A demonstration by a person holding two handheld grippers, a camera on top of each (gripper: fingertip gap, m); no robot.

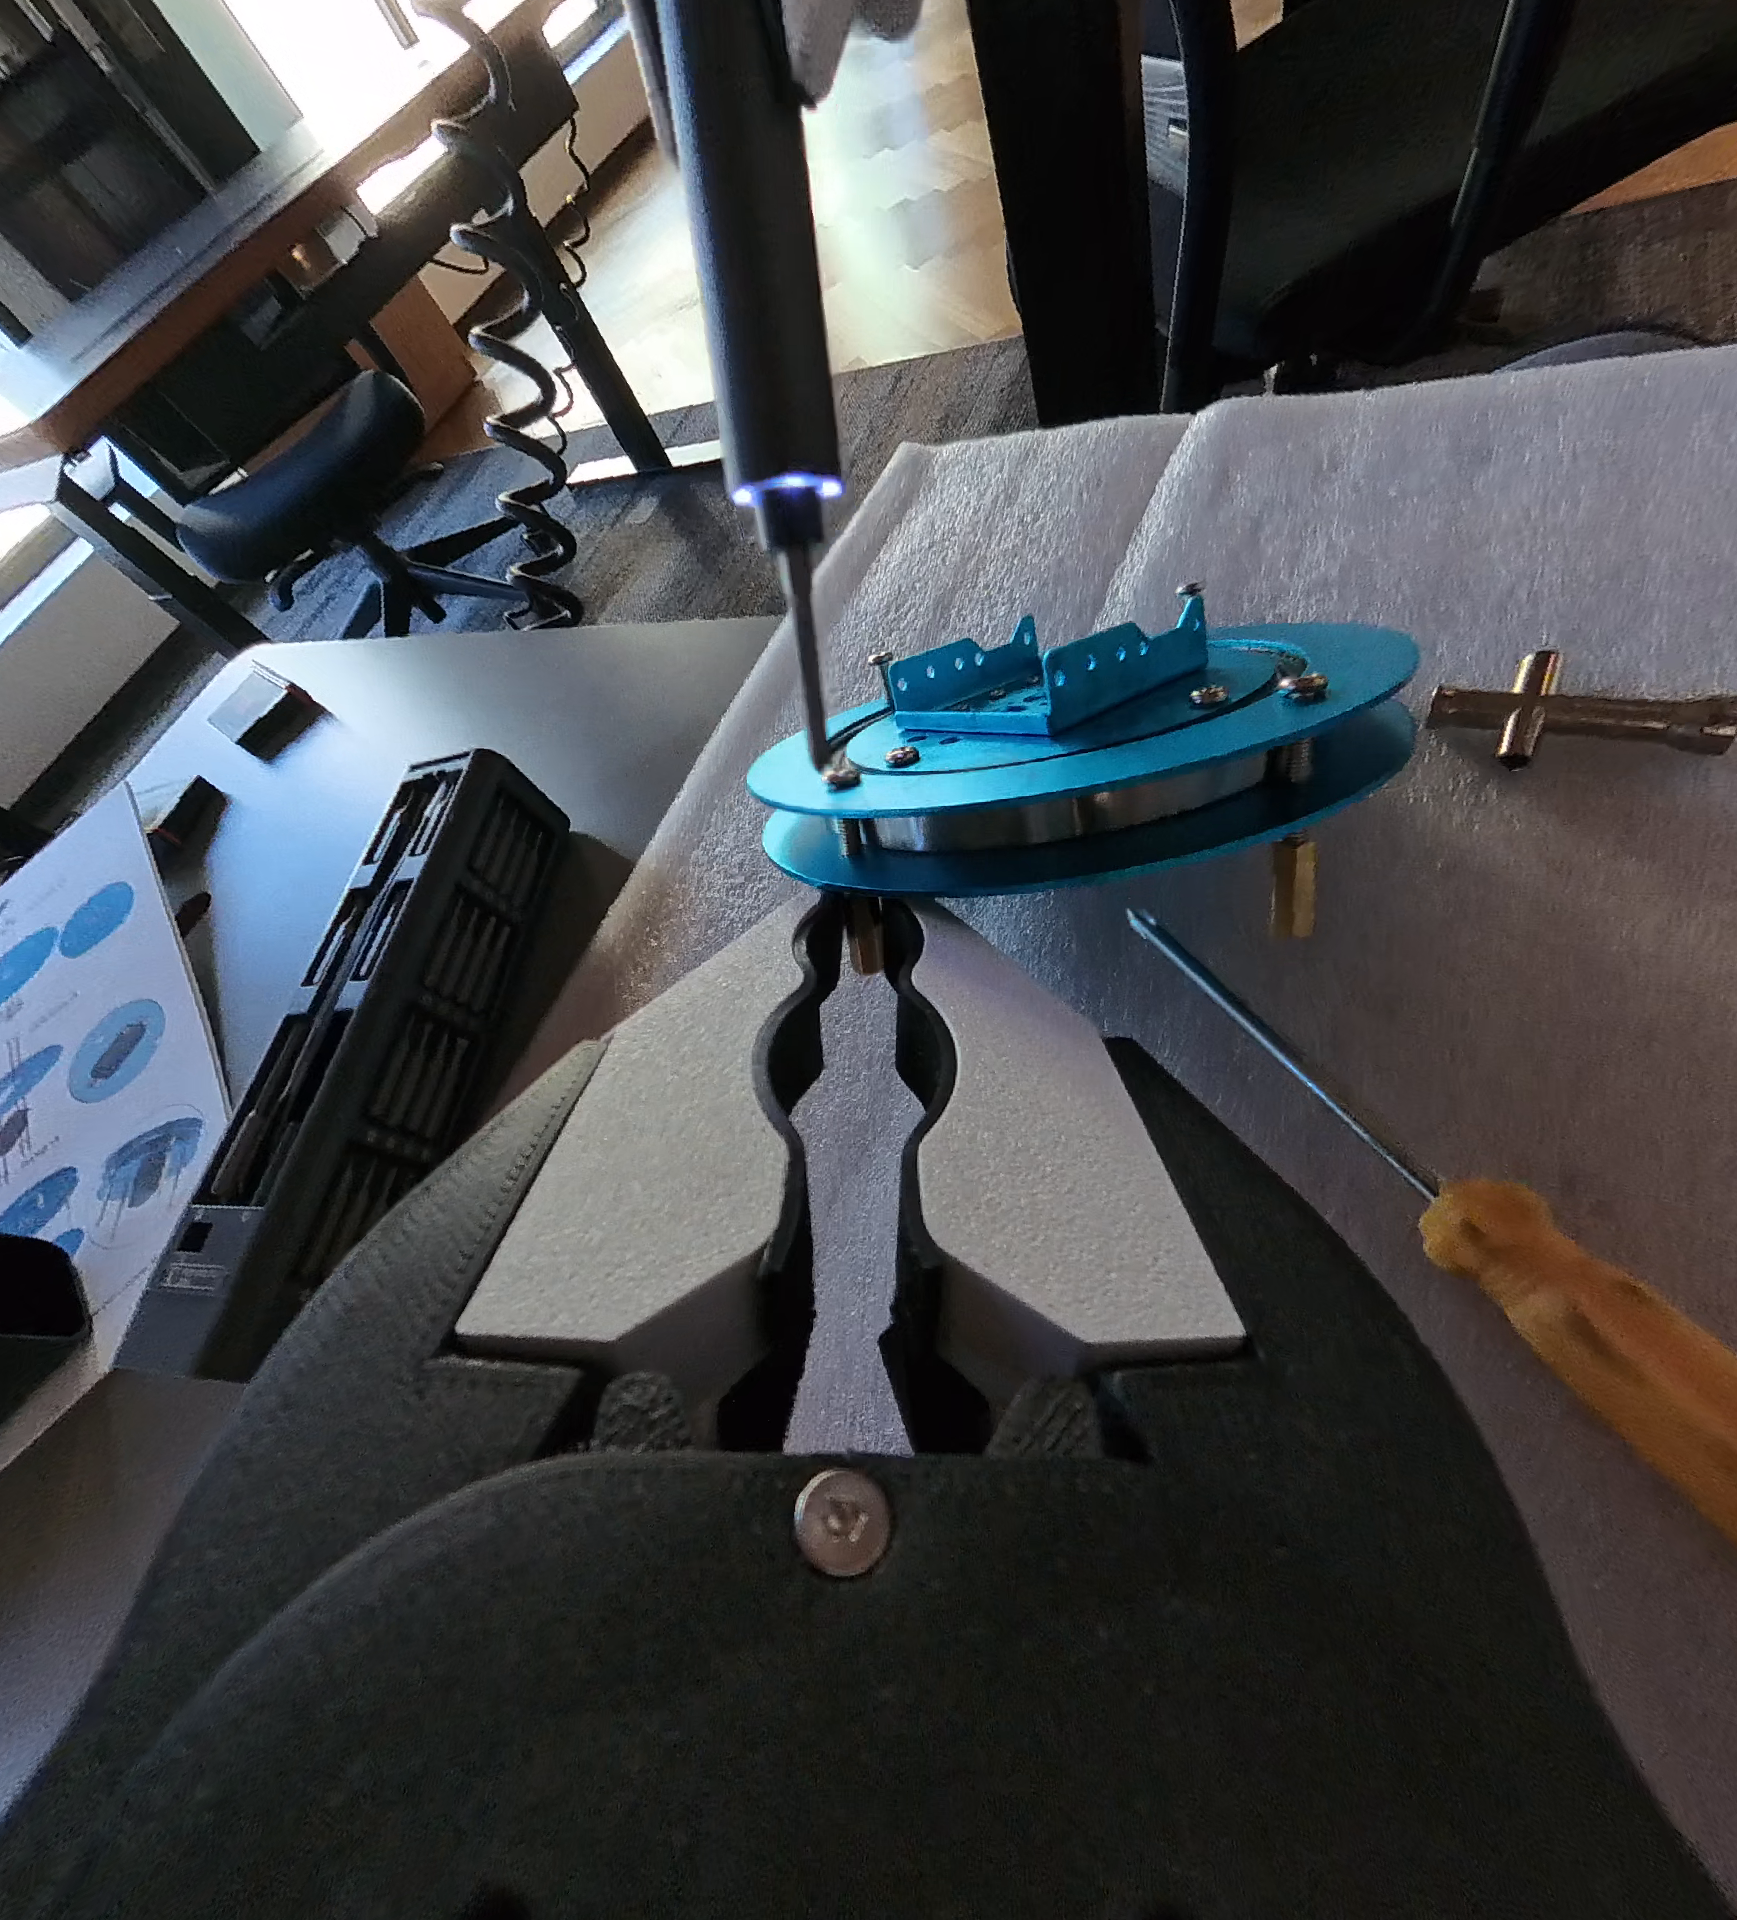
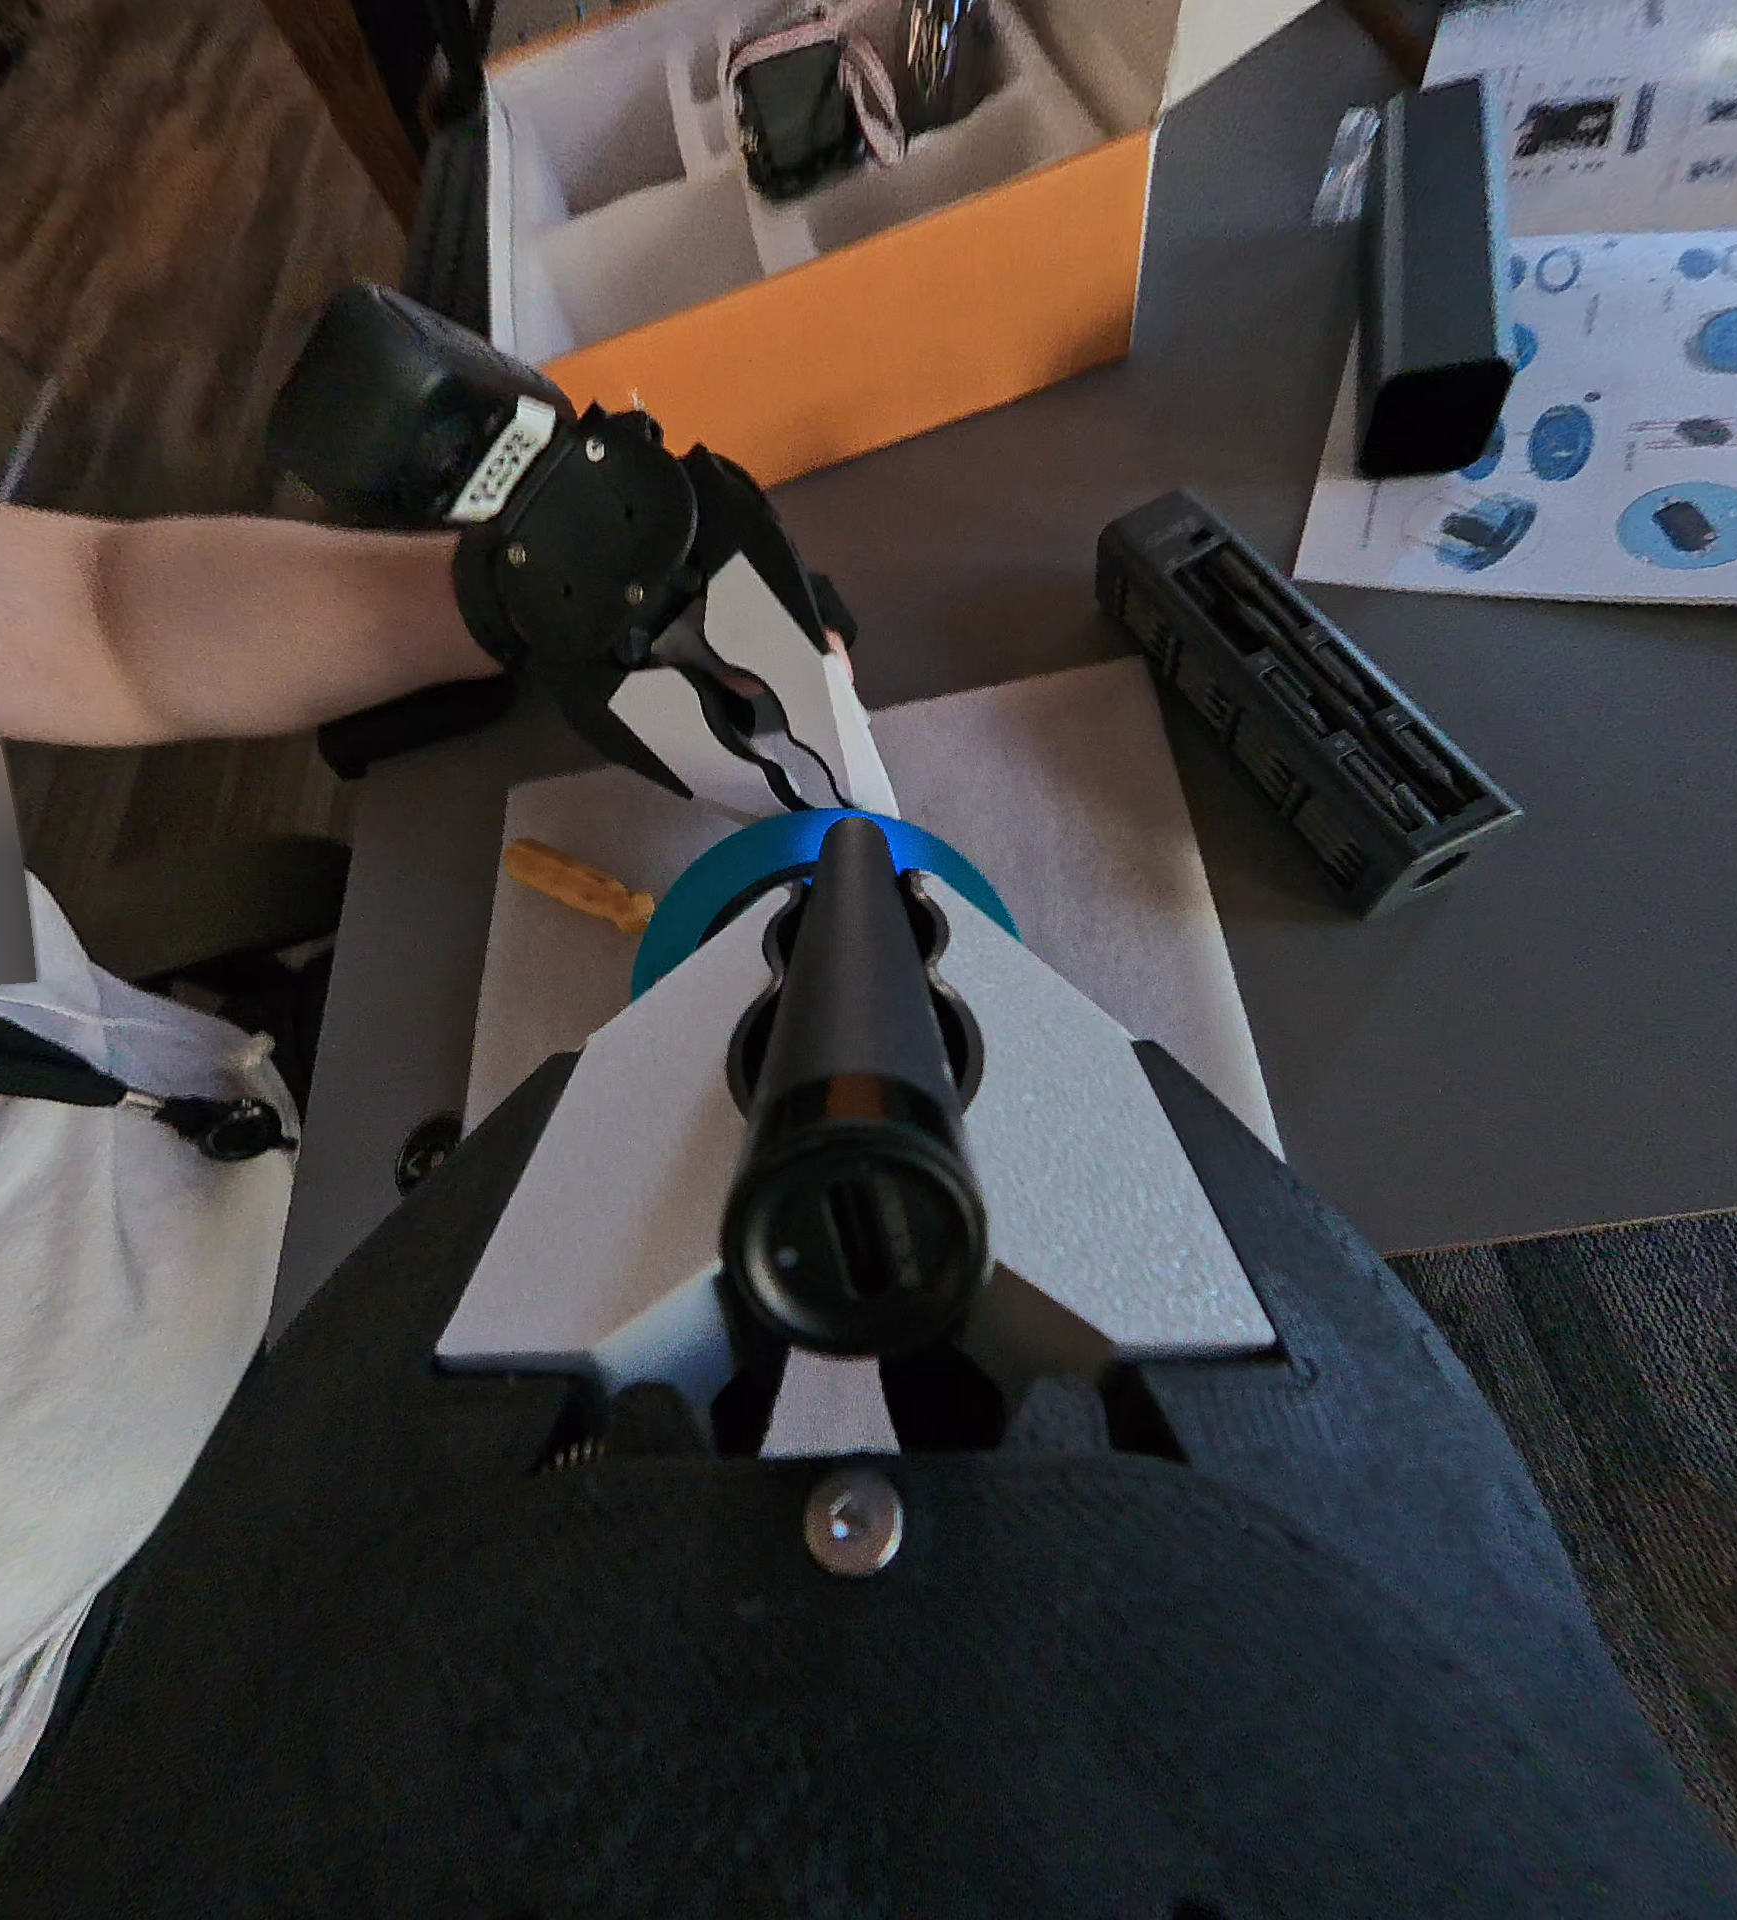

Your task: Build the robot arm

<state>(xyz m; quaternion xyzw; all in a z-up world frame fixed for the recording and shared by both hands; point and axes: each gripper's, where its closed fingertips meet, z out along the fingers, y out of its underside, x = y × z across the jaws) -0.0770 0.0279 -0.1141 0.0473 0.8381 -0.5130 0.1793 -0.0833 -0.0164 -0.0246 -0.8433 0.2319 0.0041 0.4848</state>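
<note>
A blue two-disc metal assembly [image 1: 1082, 769] with a blue bracket on top is tilted above the white foam mat [image 1: 1466, 582]. My left gripper [image 1: 862, 940] is shut on a brass standoff [image 1: 864, 948] under the lower disc. A black electric screwdriver [image 1: 755, 270] with a lit ring has its bit on a screw [image 1: 840, 775] at the near left rim of the upper disc. In the right wrist view my right gripper [image 2: 853, 914] is shut on that screwdriver [image 2: 853, 1091], pointing down at the blue disc [image 2: 729, 883]. The left gripper [image 2: 812, 800] shows beyond it.
A yellow-handled screwdriver [image 1: 1612, 1351] and a metal cross wrench [image 1: 1581, 717] lie on the mat. A black bit case [image 1: 396, 1039], its black sleeve [image 2: 1430, 281] and an instruction sheet [image 1: 43, 1049] lie on the grey table. An orange-and-white box [image 2: 843, 312] stands behind. A person's arm [image 2: 220, 613] holds the left gripper.
</note>
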